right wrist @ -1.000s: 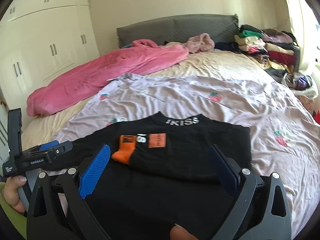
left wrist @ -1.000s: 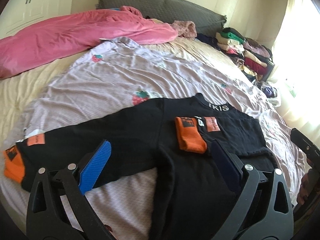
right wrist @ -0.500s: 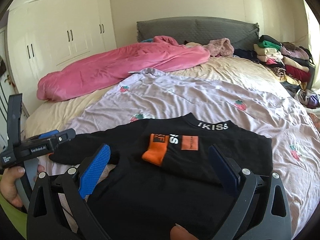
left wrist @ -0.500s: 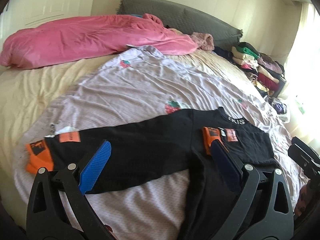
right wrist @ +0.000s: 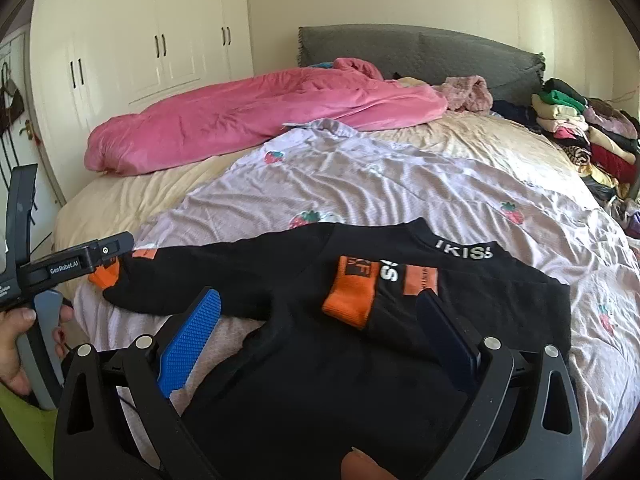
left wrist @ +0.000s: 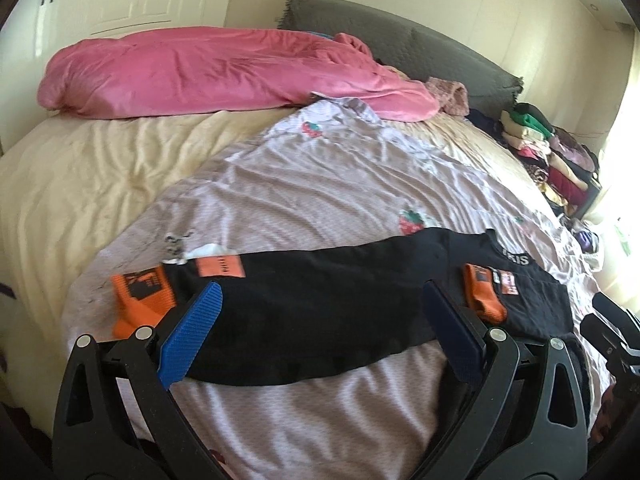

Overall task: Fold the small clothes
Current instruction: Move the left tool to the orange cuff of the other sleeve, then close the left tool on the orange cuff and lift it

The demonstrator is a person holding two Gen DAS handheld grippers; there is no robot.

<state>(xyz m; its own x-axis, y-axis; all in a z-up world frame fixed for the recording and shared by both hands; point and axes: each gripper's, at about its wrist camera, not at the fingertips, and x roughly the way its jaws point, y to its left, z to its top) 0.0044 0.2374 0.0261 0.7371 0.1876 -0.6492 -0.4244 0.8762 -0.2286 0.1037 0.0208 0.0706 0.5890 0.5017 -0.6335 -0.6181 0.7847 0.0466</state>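
A black long-sleeved top [left wrist: 320, 304] [right wrist: 360, 344] with orange cuffs lies flat on the lilac strawberry sheet [left wrist: 320, 184] [right wrist: 380, 184]. Its right sleeve is folded across the chest, orange cuff [right wrist: 352, 292] [left wrist: 482, 296] near the white collar lettering [right wrist: 468, 250]. The left sleeve stretches out sideways, ending in an orange cuff [left wrist: 140, 292] [right wrist: 106, 274]. My left gripper [left wrist: 320, 328] hangs open above that outstretched sleeve, nothing between its fingers. My right gripper [right wrist: 320, 328] is open over the top's body. A hand [right wrist: 16, 344] holds the left gripper's handle.
A pink duvet [left wrist: 208, 76] [right wrist: 256, 116] lies along the far side by the grey headboard [right wrist: 420, 56]. A stack of folded clothes [left wrist: 552, 152] [right wrist: 584, 128] sits at the far right. White wardrobes [right wrist: 140, 40] stand left. Cream bedsheet [left wrist: 80, 184] lies left of the lilac sheet.
The left gripper has swung left, bringing the outstretched sleeve and its cuff into fuller view. The right gripper's view has also shifted slightly left. The top has not moved.
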